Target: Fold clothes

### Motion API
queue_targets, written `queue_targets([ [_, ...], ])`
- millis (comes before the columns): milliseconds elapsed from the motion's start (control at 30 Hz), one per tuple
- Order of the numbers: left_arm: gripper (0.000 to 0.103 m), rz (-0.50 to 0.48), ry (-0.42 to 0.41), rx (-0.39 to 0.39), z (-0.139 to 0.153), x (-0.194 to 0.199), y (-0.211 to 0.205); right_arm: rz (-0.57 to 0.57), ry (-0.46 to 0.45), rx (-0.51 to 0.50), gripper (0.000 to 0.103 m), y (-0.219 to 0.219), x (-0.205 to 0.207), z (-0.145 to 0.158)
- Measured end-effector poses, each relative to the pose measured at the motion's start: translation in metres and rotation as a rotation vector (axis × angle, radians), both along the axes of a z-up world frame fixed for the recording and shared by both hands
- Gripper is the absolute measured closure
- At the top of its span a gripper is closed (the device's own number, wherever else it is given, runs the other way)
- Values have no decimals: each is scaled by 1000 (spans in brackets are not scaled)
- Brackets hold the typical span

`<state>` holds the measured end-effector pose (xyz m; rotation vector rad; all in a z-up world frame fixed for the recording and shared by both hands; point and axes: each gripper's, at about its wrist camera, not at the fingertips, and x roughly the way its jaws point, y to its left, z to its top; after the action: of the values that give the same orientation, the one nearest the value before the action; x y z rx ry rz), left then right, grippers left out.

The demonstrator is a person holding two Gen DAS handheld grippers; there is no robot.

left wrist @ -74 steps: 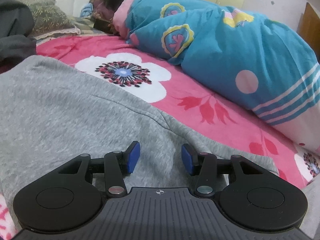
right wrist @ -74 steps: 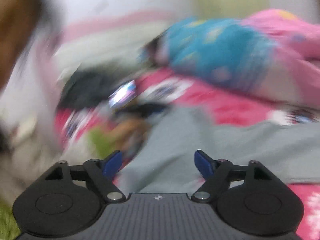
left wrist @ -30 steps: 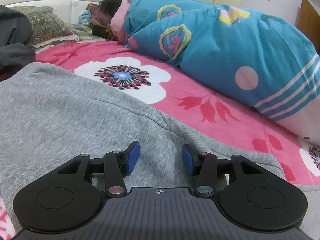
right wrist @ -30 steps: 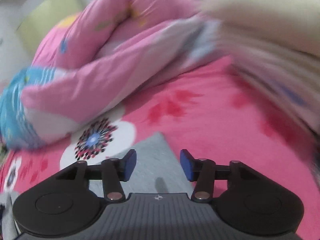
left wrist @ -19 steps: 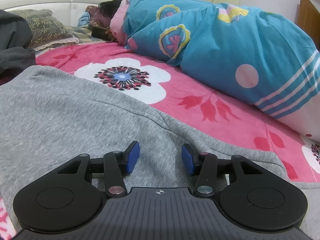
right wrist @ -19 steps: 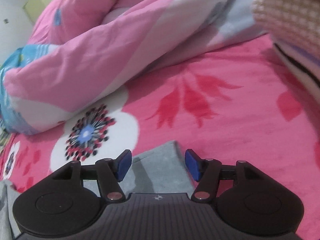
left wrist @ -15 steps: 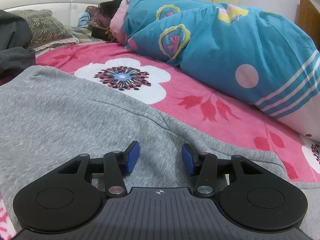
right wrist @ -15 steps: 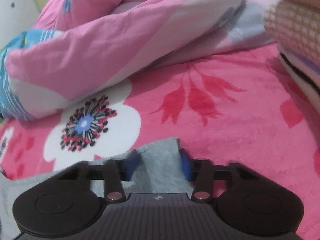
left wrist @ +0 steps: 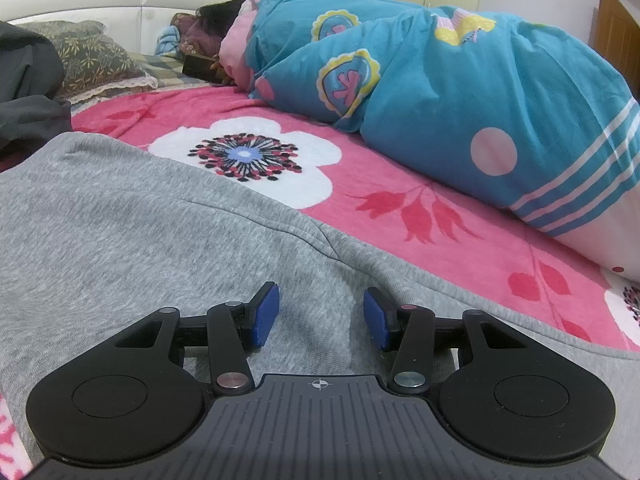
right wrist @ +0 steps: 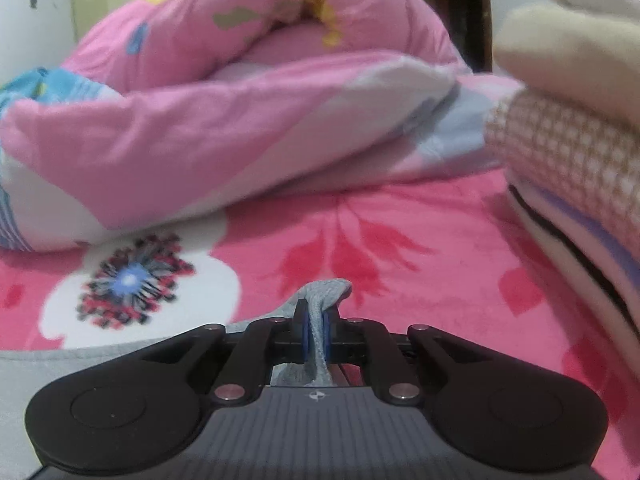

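A grey knit garment (left wrist: 132, 232) lies spread on the pink floral bedspread (left wrist: 440, 240). In the left wrist view my left gripper (left wrist: 320, 318) hovers just over the garment, jaws open, with nothing pinched between its blue pads (left wrist: 264, 314). In the right wrist view my right gripper (right wrist: 316, 334) is shut on a corner of the same grey garment (right wrist: 324, 294), and the bunched cloth sticks out past the pads. The part of the garment below the right gripper is hidden by its body.
A rolled blue quilt (left wrist: 460, 92) lies along the far side, with a person's dark hair (left wrist: 220, 12) at its end. A pink quilt (right wrist: 240, 100) and a stack of folded clothes (right wrist: 572, 152) lie ahead of the right gripper. Dark clothing (left wrist: 28, 96) sits far left.
My right gripper swung over to the garment's corner, sank onto it and shut on the cloth. The left gripper has kept still.
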<state>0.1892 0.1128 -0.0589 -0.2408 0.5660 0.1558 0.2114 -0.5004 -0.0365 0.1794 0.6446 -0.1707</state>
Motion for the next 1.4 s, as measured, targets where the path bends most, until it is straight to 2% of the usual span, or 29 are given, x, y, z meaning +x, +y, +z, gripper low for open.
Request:
queue_targets([
  [100, 56, -1, 0, -1, 0, 0, 0, -15, 25, -14, 97, -2, 7, -16],
  [200, 56, -1, 0, -2, 0, 0, 0, -47, 24, 12, 93, -9, 8, -18],
  [333, 56, -2, 1, -3, 0, 0, 0, -202, 30, 42, 87, -31, -1, -9],
  [400, 56, -3, 1, -7, 0, 0, 1, -255, 5, 89, 87, -41, -18, 4],
  [467, 56, -3, 0, -9, 0, 0, 1, -194, -32, 119, 87, -30, -36, 21],
  [533, 55, -3, 0, -11, 0, 0, 1, -39, -36, 120, 86, -3, -47, 35],
  [633, 55, -4, -1, -14, -1, 0, 1, 252, 13, 51, 86, 60, -70, 43],
  [733, 55, -3, -2, -17, -1, -1, 1, 432, 111, -129, 85, 110, -96, 27],
  [767, 55, -4, -3, -19, -1, -1, 2, 438, 188, -192, 84, 117, -105, 16],
  [833, 55, -4, -3, -23, -1, -1, 2, 377, 240, -250, 82, 103, -131, 5],
  [933, 55, -5, -3, -29, -1, -1, 3, 176, 330, -216, 83, 65, -158, 16],
  [1033, 55, -7, -5, -34, -1, -1, 4, 62, 383, -304, 82, 59, -163, 30],
  [1200, 55, -8, -6, -31, -1, -2, 3, 313, 142, -261, 82, 141, -130, 58],
  [1300, 55, -8, -5, -29, -1, -1, 3, 525, 108, -235, 82, 202, -91, 43],
  [1400, 55, -9, -5, -34, -1, -1, 4, 560, 152, -284, 82, 202, -79, 19],
])
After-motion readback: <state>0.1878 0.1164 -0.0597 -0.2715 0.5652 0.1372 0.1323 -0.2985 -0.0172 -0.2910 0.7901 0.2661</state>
